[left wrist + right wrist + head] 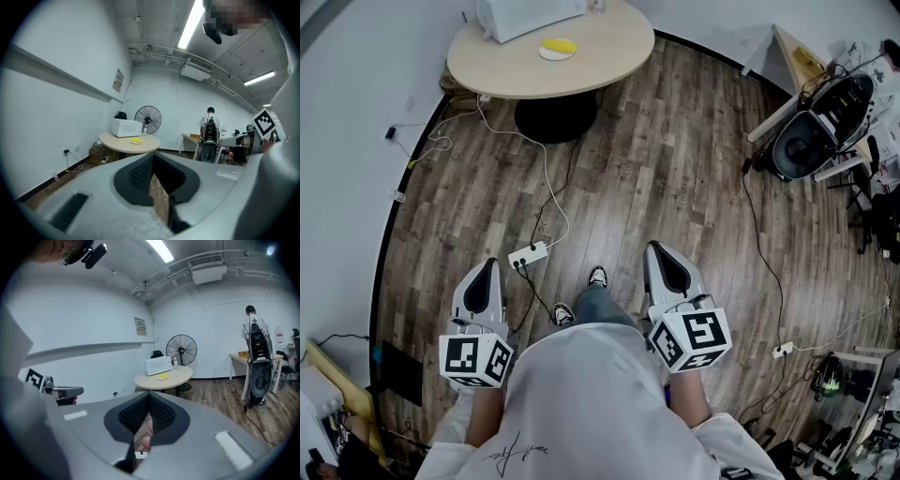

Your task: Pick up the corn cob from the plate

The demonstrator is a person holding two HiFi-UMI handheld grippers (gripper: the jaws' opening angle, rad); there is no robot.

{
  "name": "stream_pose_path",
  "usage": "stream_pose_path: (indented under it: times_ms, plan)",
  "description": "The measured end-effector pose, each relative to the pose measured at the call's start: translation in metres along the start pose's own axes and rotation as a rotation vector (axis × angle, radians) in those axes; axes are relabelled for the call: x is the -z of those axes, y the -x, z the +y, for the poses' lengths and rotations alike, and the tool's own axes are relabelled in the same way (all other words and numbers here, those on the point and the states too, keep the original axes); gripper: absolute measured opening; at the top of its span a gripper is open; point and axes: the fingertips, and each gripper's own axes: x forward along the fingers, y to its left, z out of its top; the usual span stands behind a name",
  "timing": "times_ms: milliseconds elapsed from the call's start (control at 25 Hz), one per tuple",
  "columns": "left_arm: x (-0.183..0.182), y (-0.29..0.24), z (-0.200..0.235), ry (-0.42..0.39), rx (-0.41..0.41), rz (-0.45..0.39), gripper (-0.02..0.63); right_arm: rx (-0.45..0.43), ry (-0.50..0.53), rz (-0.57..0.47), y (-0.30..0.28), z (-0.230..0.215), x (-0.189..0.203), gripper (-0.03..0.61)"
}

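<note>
While both grippers hang close to my body, the task's thing is far ahead: the cob (560, 45) lies on a small white plate (546, 54) on the round table (609, 56), just beside a white box that looks like a microwave (525, 14). Nothing has touched it, so I judge that the pick-up is not yet begun and the first job is only the approach.

My left gripper (490, 263) has its jaws pressed together, with only a thin slit between the pads and nothing in it. My right gripper (655, 247) is the same, pressed together and empty. Both point slightly down, toward the floor (675, 159).

What can go wrong from here, in my judgement:

- Between me and the table a power strip (528, 255) and a cable (546, 187) lie across the floor. A foot can catch them on the way, and the jolt would throw off my aim.
- If I arrive with the jaws together like now, the tips will push the cob and not take it. It is round, so it can roll off the plate and even off the table.
- The plate is light and stands free. A low or slanted approach can hit its rim and slide it.
- The microwave stands near the plate, so a wide swing from that side can knock against it.

I should spread one gripper before reaching the plate.
</note>
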Motion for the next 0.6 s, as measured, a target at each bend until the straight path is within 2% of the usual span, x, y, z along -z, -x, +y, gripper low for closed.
stream_pose_path:
  times_ms: [200,320,600]
  plan:
    - [-0.011,-0.033,-0.001,-0.015,-0.008,-0.013,-0.003,-0.028,-0.046,0.000,-0.025,-0.021,-0.008,0.011]
    - [-0.017,-0.055,0.000,-0.009,-0.015,-0.017,-0.003,-0.077,-0.098,-0.010,-0.042,-0.032,-0.016,0.012]
    - [-0.029,-0.112,-0.021,-0.031,-0.002,-0.015,-0.005,-0.106,-0.119,-0.019,-0.076,-0.076,-0.030,0.012]
